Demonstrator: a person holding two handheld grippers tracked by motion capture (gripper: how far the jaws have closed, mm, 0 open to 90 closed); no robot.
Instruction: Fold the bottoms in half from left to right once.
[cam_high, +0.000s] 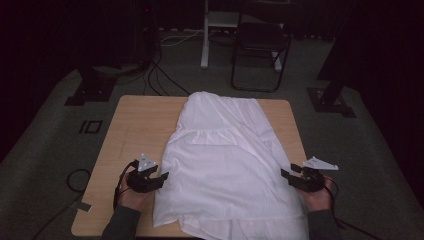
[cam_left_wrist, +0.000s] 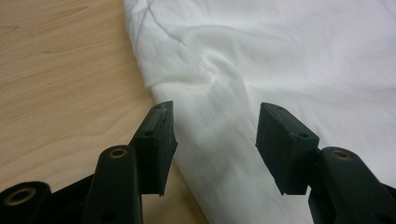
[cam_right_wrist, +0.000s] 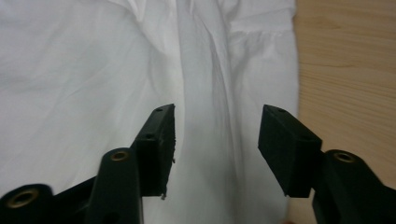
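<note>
Wooden table bears a white garment; chair behind.

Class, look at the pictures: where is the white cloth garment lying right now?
In the high view the white cloth garment lies spread down the middle of the light wooden table, between the open left gripper and right gripper.

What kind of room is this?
Probably a lab or recording studio, not a home: a plain wooden table with a white cloth stands on grey carpet, with cables and a folding chair behind, in dim light.
</note>
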